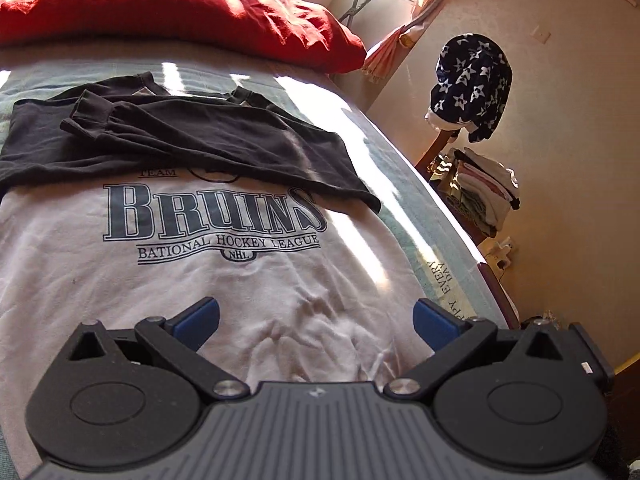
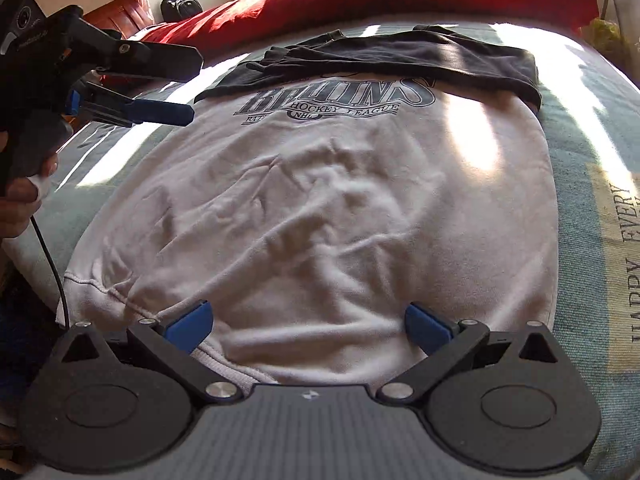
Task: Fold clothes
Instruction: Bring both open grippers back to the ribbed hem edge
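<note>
White Bruins sweatshirt (image 2: 320,208) flat on bed (image 2: 592,168), just ahead of both jaws, black sleeves (image 2: 400,60) folded across chest; left gripper (image 1: 316,320), right gripper (image 2: 308,324) released, empty; soft, limp, light; grip ribbed hem (image 2: 120,284) corners
</note>
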Action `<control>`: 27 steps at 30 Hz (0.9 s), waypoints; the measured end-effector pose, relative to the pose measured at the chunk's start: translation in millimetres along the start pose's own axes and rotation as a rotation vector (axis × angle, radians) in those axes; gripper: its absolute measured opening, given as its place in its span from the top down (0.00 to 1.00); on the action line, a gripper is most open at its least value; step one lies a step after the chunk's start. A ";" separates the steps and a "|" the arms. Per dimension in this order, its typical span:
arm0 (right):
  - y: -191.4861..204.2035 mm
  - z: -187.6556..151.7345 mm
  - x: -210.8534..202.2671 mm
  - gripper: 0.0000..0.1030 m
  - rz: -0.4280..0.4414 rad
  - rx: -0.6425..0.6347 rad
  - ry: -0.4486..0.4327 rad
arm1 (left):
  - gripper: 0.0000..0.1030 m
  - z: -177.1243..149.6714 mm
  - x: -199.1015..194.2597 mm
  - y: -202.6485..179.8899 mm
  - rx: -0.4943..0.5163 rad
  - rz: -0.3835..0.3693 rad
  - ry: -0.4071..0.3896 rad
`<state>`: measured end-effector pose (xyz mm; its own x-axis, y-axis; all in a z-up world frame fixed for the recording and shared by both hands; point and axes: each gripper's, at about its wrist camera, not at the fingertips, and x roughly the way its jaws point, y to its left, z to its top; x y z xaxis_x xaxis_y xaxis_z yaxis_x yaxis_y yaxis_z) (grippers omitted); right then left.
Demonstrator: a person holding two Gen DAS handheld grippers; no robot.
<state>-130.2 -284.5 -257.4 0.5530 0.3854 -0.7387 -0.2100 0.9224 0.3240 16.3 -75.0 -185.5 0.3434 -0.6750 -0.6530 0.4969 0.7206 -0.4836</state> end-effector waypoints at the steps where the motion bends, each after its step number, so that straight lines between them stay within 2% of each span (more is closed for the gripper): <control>1: -0.1 -3.1 1.1 0.00 -0.006 0.002 -0.004 | 0.01 5.6 12.6 3.9 -0.019 0.001 0.015; 7: -9.1 -6.0 -2.0 0.00 0.039 0.030 -0.027 | 0.01 11.7 60.4 34.5 -0.115 0.033 0.086; 9: -12.0 -6.7 -1.9 0.00 0.054 0.041 -0.037 | 0.01 6.9 63.4 35.7 -0.092 0.029 0.089; 16: -16.6 -8.5 -3.3 0.00 0.084 0.050 -0.056 | 0.01 -23.5 34.6 35.2 -0.098 -0.017 0.102; 21: -12.9 -11.3 -2.8 0.00 0.067 0.028 -0.066 | 0.01 -58.0 4.1 29.9 -0.091 -0.023 0.116; 25: -3.1 -13.9 -3.0 0.00 0.022 -0.020 -0.066 | 0.01 -70.6 -16.8 15.0 -0.045 0.034 0.128; 27: 3.8 -13.7 -4.6 0.00 -0.011 -0.047 -0.063 | 0.01 -68.1 -26.6 2.7 0.022 0.081 0.105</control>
<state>-144.6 -282.4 -260.9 0.6046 0.3743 -0.7032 -0.2402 0.9273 0.2870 -45.8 -44.3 -209.1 0.2984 -0.5940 -0.7471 0.4884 0.7675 -0.4152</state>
